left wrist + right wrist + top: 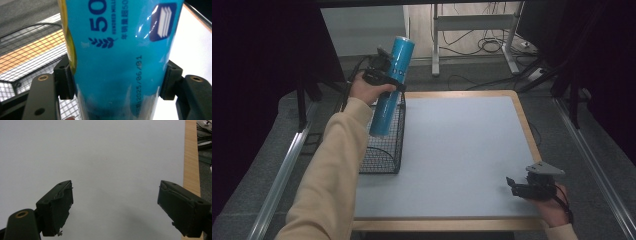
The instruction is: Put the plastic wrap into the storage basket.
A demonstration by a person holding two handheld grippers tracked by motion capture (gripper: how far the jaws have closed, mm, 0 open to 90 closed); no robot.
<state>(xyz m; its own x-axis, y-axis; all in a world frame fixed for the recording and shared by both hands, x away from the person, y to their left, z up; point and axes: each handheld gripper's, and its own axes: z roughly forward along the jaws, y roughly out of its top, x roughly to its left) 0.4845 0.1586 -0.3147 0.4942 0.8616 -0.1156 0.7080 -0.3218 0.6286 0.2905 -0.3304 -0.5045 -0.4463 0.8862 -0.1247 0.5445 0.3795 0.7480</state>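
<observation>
A tall blue cylindrical package (392,84) with white print hangs tilted above the black wire basket (388,155) at the table's left edge, its lower end inside the basket's top. My left gripper (387,76) is shut on the blue package (120,62) around its upper half, one pad on each side. My right gripper (512,186) rests near the table's front right corner. In the right gripper view its jaws stand wide apart over bare tabletop, so the right gripper (115,207) is open and holds nothing.
The table (462,150) has a pale grey top with a wooden rim (191,157). Behind it stand a white desk frame (472,22) and loose cables on the floor. Metal rails (282,175) run along both sides.
</observation>
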